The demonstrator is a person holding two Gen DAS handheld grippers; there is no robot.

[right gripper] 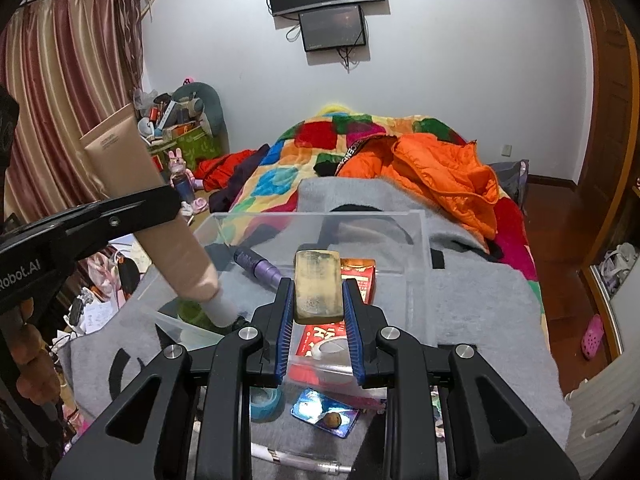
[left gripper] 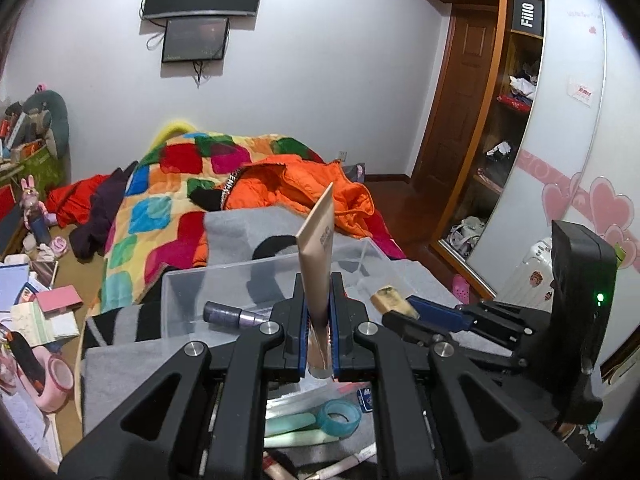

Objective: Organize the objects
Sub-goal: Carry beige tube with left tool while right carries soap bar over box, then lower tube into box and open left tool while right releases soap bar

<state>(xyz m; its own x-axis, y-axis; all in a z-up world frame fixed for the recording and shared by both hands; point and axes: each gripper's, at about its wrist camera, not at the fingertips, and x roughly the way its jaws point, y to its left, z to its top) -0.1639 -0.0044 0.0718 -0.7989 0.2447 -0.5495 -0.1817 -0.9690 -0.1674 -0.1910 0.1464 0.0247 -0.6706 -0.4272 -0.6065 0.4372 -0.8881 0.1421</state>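
My left gripper (left gripper: 318,294) is shut on a beige cosmetic tube (left gripper: 317,248), held upright with its cap down, over the near edge of a clear plastic bin (left gripper: 188,300). The tube also shows in the right wrist view (right gripper: 136,184). My right gripper (right gripper: 318,296) is shut on a worn gold rectangular case (right gripper: 318,286), held above the bin (right gripper: 416,240); the case also shows in the left wrist view (left gripper: 390,298). Inside the bin lie a purple tube (left gripper: 232,314) and a red packet (right gripper: 362,276).
The bin stands on a grey blanket (right gripper: 480,300) on a bed with a patchwork quilt (left gripper: 160,200) and an orange jacket (right gripper: 440,172). Below the grippers lie a teal tape roll (left gripper: 340,416), pale green tubes (left gripper: 296,430) and a shiny blue packet (right gripper: 324,412). A wardrobe (left gripper: 520,120) stands at right.
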